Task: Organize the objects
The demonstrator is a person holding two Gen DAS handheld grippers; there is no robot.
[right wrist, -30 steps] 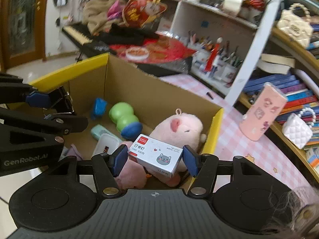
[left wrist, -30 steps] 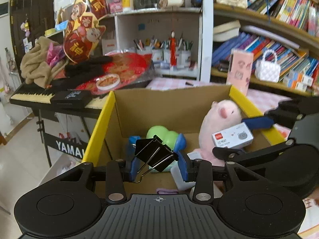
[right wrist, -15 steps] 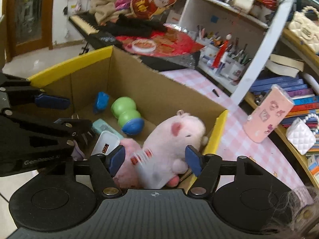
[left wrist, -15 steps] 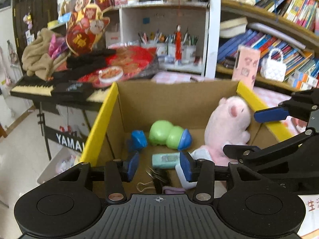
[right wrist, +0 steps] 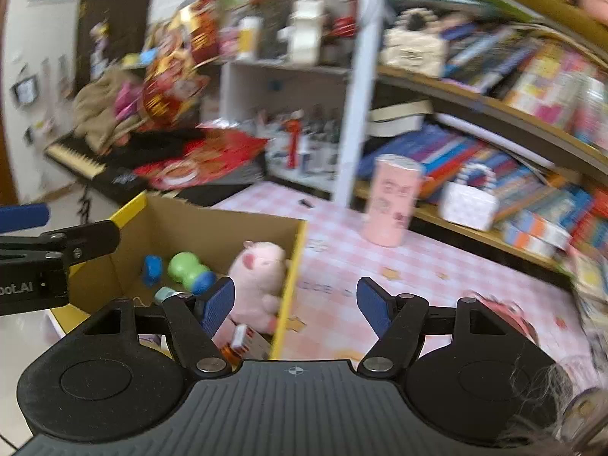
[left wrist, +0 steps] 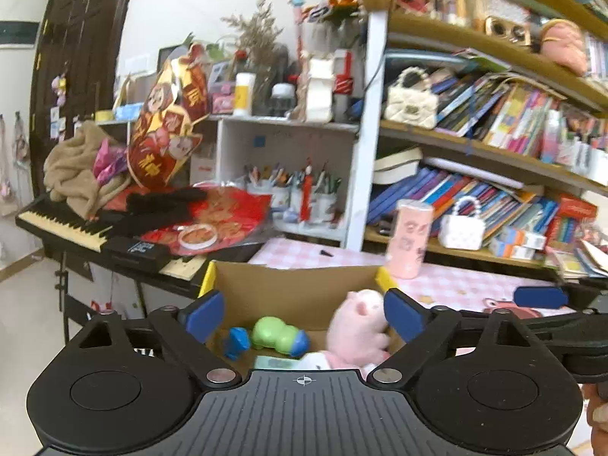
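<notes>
Half the box (left wrist: 296, 285) hidden — blurred.

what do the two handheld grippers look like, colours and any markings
Both the left gripper and right gripper are matte black plastic with ribbed bodies, round side discs, silver pivot screws and blue finger pads. White lettering shows on the left one's side in the right wrist view.

The cardboard box (left wrist: 292, 285) sits low in the middle of the left wrist frame, at the tabletop's (right wrist: 380, 269) near left edge. In the box, the plush pig (left wrist: 357, 323) leans in the right corner, with the dumbbell toy (left wrist: 279, 336) to its left. A cup (right wrist: 391, 205) stands on the tabletop behind and right of the box, before the bookshelf (left wrist: 494, 152). A keyboard (left wrist: 64, 224) lies at the left.
</notes>
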